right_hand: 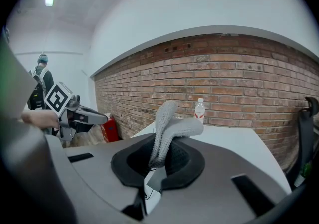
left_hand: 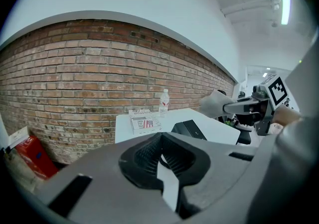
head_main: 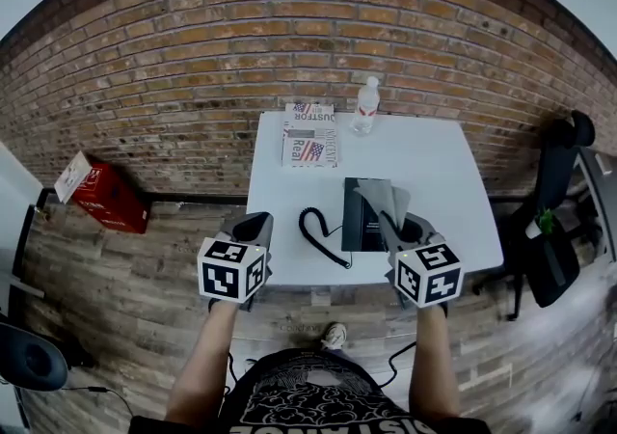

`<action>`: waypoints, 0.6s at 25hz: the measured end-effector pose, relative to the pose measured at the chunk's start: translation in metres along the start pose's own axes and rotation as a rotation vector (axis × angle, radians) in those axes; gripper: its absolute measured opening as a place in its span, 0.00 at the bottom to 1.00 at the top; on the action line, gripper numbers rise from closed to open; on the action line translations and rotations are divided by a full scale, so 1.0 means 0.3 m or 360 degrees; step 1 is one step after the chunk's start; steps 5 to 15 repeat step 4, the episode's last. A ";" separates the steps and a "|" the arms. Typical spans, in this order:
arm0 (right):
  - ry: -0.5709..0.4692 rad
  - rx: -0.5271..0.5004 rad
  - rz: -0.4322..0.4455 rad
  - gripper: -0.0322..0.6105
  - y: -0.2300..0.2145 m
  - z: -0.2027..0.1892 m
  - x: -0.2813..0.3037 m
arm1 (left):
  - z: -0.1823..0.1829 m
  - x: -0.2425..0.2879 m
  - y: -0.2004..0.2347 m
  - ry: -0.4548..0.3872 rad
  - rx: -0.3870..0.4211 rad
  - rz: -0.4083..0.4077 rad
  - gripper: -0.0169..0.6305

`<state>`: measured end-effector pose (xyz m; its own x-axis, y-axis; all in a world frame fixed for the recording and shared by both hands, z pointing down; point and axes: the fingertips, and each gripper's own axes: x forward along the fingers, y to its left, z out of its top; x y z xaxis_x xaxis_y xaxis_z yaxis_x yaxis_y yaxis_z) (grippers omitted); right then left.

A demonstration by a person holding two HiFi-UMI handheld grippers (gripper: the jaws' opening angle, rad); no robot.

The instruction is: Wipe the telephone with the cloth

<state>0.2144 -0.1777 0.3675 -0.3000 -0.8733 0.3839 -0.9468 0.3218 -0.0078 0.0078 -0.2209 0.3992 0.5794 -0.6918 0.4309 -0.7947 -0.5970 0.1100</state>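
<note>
Wiping has not visibly begun. In the head view the black telephone (head_main: 366, 215) lies flat near the front edge of the white table (head_main: 434, 162), towards its right side, with its coiled cord (head_main: 323, 234) trailing to the left. The right gripper (head_main: 400, 225) holds a grey cloth (head_main: 381, 199) over the telephone's near end; I cannot tell whether they touch. The left gripper (head_main: 258, 222) hangs by the front left corner. A water bottle (head_main: 365, 106) stands at the far edge and a newspaper (head_main: 308, 136) lies by the far left corner. A brick wall, a plank floor, a red box (head_main: 101, 193) and an office chair (head_main: 559, 220) surround the table.

In the left gripper view the jaws are together, with nothing between them.

In the right gripper view the jaws are clamped on the cloth's lower end, and its free end flops forward. Judging by this, the whole wipe is still to do.
</note>
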 end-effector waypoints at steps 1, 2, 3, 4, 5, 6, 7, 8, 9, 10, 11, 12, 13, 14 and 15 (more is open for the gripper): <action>-0.0002 0.0000 0.0003 0.07 0.000 0.002 0.001 | 0.000 0.002 0.000 0.0000 0.0000 0.0001 0.04; -0.0004 -0.0001 0.0006 0.07 0.000 0.003 0.003 | 0.000 0.004 -0.001 0.0001 0.0000 0.0001 0.04; -0.0006 -0.0002 0.0009 0.07 -0.001 0.005 0.004 | 0.000 0.006 -0.001 0.0002 0.0000 0.0002 0.04; -0.0007 -0.0003 0.0011 0.07 -0.001 0.006 0.006 | -0.001 0.007 -0.001 0.0003 0.0001 0.0002 0.04; -0.0007 -0.0003 0.0011 0.07 -0.001 0.006 0.006 | -0.001 0.007 -0.001 0.0003 0.0001 0.0002 0.04; -0.0007 -0.0003 0.0011 0.07 -0.001 0.006 0.006 | -0.001 0.007 -0.001 0.0003 0.0001 0.0002 0.04; -0.0007 -0.0003 0.0011 0.07 -0.001 0.006 0.006 | -0.001 0.007 -0.001 0.0003 0.0001 0.0002 0.04; -0.0007 -0.0003 0.0011 0.07 -0.001 0.006 0.006 | -0.001 0.007 -0.001 0.0003 0.0001 0.0002 0.04; -0.0007 -0.0003 0.0011 0.07 -0.001 0.006 0.006 | -0.001 0.007 -0.001 0.0003 0.0001 0.0002 0.04; -0.0007 -0.0003 0.0011 0.07 -0.001 0.006 0.006 | -0.001 0.007 -0.001 0.0003 0.0001 0.0002 0.04; -0.0007 -0.0003 0.0011 0.07 -0.001 0.006 0.006 | -0.001 0.007 -0.001 0.0003 0.0001 0.0002 0.04; -0.0007 -0.0003 0.0011 0.07 -0.001 0.006 0.006 | -0.001 0.007 -0.001 0.0003 0.0001 0.0002 0.04; -0.0007 -0.0003 0.0011 0.07 -0.001 0.006 0.006 | -0.001 0.007 -0.001 0.0003 0.0001 0.0002 0.04; -0.0007 -0.0003 0.0011 0.07 -0.001 0.006 0.006 | -0.001 0.007 -0.001 0.0003 0.0001 0.0002 0.04; -0.0007 -0.0003 0.0011 0.07 -0.001 0.006 0.006 | -0.001 0.007 -0.001 0.0003 0.0001 0.0002 0.04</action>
